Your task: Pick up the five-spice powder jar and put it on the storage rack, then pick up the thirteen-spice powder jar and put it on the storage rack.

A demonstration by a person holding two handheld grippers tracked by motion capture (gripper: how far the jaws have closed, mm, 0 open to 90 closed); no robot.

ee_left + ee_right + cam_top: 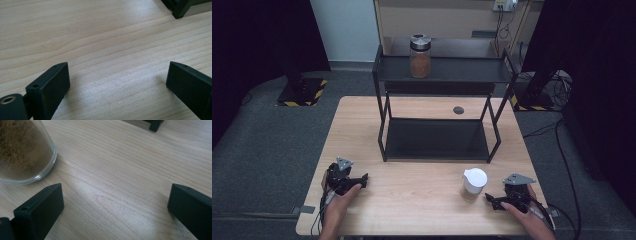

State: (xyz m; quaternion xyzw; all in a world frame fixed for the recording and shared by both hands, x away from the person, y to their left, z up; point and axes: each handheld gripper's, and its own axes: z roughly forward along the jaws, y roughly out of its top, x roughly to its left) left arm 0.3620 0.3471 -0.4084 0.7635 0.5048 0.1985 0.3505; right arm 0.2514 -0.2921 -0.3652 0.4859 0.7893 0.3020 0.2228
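A black two-tier rack [437, 137] stands mid-table [362, 115], a metal-lidded jar [420, 56] of brown powder on its top shelf.

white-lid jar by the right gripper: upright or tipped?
Upright: the white-lid jar stands on the table, lid on top, base flat on the wood.

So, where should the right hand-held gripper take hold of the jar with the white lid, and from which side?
Probably on the glass body below the white lid, coming in level from the jar's right. The jar with the white lid stands upright on the table, round-walled, just left of the right hand-held gripper, whose jaws stand wide and empty. The jar's left side is farther off.
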